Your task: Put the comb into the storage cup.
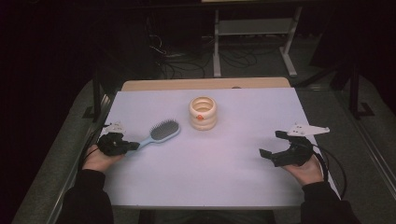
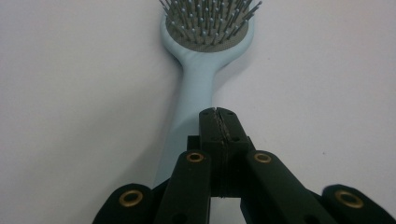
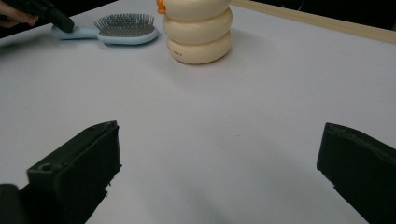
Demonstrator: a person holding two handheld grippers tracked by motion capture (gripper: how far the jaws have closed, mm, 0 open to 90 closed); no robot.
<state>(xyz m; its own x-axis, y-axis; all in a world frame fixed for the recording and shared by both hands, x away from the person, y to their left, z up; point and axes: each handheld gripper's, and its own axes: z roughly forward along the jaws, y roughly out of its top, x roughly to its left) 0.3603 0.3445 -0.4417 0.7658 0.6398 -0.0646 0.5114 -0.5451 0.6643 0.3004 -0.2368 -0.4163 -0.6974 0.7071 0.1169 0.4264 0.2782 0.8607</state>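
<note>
Near the left edge of the desk (image 1: 154,186), the left tool (image 1: 133,146) is sitting with its jaws pressed together right over the handle of the pale blue hairbrush (image 1: 159,133); whether they are pinching the handle or only lying on it, I cannot tell. That hairbrush is lying flat, bristles facing up, its long axis slanting from the handle end by the left edge up to the head, which is pointing toward the far right corner. Just beside the head, toward the far edge, a cream ringed container (image 1: 202,113) is standing upright. Bare white surface is stretching across the middle and near edge. By the right edge, the right tool (image 1: 270,144) is resting with jaws spread wide, holding nothing. Dark floor and cables are surrounding the desk.
</note>
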